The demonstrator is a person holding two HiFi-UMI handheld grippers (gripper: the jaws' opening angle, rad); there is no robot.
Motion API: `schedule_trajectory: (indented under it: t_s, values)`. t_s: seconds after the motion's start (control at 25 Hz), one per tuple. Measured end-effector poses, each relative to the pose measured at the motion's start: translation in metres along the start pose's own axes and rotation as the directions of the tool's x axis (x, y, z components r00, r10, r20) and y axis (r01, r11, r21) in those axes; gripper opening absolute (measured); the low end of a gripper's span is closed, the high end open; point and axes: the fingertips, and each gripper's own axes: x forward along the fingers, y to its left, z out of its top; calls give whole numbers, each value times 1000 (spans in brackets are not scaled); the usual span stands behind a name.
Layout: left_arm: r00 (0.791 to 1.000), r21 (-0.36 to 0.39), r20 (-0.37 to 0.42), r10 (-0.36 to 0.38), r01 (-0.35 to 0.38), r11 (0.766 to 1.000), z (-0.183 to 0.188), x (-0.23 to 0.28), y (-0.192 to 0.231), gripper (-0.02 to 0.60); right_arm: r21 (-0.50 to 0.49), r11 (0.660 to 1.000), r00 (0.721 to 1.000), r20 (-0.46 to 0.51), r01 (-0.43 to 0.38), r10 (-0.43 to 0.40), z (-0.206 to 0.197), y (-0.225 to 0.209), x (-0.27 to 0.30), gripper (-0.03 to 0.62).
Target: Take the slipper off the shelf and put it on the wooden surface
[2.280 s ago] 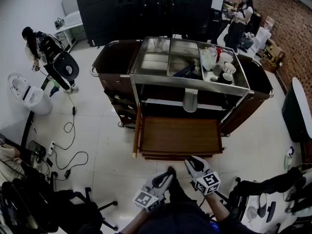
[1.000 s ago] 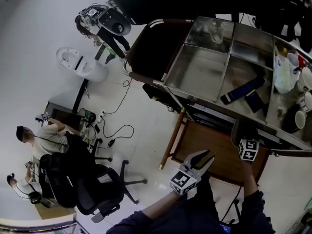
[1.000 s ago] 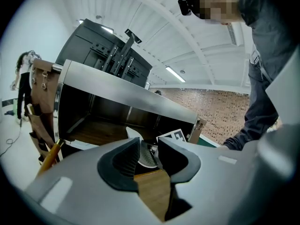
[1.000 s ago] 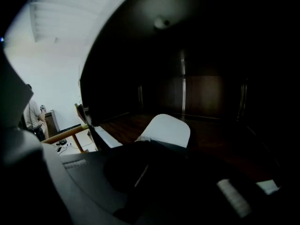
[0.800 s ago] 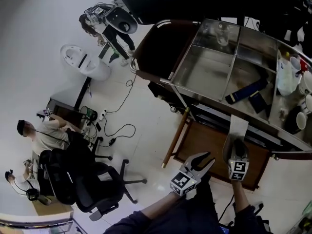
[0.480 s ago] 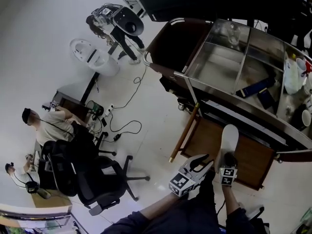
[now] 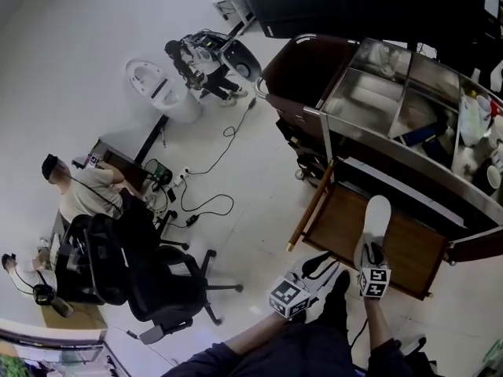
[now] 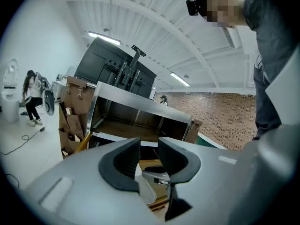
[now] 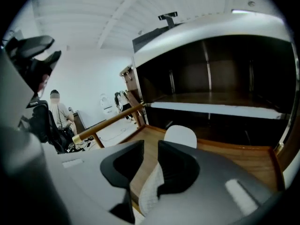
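Note:
The white slipper (image 7: pixel 376 220) lies flat on the wooden surface (image 7: pixel 411 251) at the foot of the cart, its toe toward the cart. My right gripper (image 7: pixel 369 254) is at its heel end. Those jaws are opening, and the heel (image 9: pixel 149 191) lies between them beside the right pad without being pinched. In the right gripper view the slipper's toe (image 9: pixel 181 136) shows beyond the right gripper (image 9: pixel 151 156). My left gripper (image 7: pixel 316 269) hovers just left of the platform's near corner. The left gripper (image 8: pixel 149 150) has its jaws slightly apart with nothing between them.
The steel-topped cart (image 7: pixel 368 94) stands behind, its dark lower shelf (image 9: pixel 211 100) just past the platform. A wooden rail (image 7: pixel 309 207) borders the platform's left side. An office chair (image 7: pixel 167 283), floor cables (image 7: pixel 198 203) and two people (image 7: pixel 78 196) are to the left.
The right gripper drew the slipper out from under the cart shelf and lowered it onto the wooden surface. Its jaws, shut on the heel before, now stand apart. The left gripper barely moved.

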Motion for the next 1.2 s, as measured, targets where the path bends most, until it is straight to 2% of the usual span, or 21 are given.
schedule_trajectory:
  t_s: [0.16, 0.28, 0.4, 0.52, 0.64, 0.8, 0.96, 1.2]
  values:
    - [1000, -18, 20, -23, 23, 1000, 0, -30, -14, 127, -18, 998, 992, 113, -56, 58, 36, 46, -52, 78]
    - [998, -21, 41, -42, 42, 999, -12, -61, -25, 127, -18, 996, 982, 167, -85, 87, 43, 82, -91, 72]
    - [997, -16, 66, -48, 49, 999, -29, -101, -35, 127, -15, 994, 974, 200, -106, 106, 38, 123, -129, 64]
    - [994, -44, 89, -57, 61, 997, -37, -139, -45, 127, -30, 993, 969, 219, -113, 117, 30, 161, -165, 63]
    - [990, -77, 117, -77, 86, 993, -44, -164, -54, 121, -45, 992, 964, 235, -116, 123, 24, 189, -197, 63]
    - [984, -68, 130, -120, 129, 989, -54, -192, -68, 120, -26, 991, 955, 264, -130, 132, 10, 225, -237, 63]
    - [976, -68, 142, -165, 176, 982, -59, -209, -85, 118, -23, 989, 945, 294, -143, 143, 10, 249, -272, 48]
    - [954, -69, 133, -268, 278, 958, -63, -210, -115, 117, -49, 995, 944, 315, -88, 99, 20, 255, -301, 2]
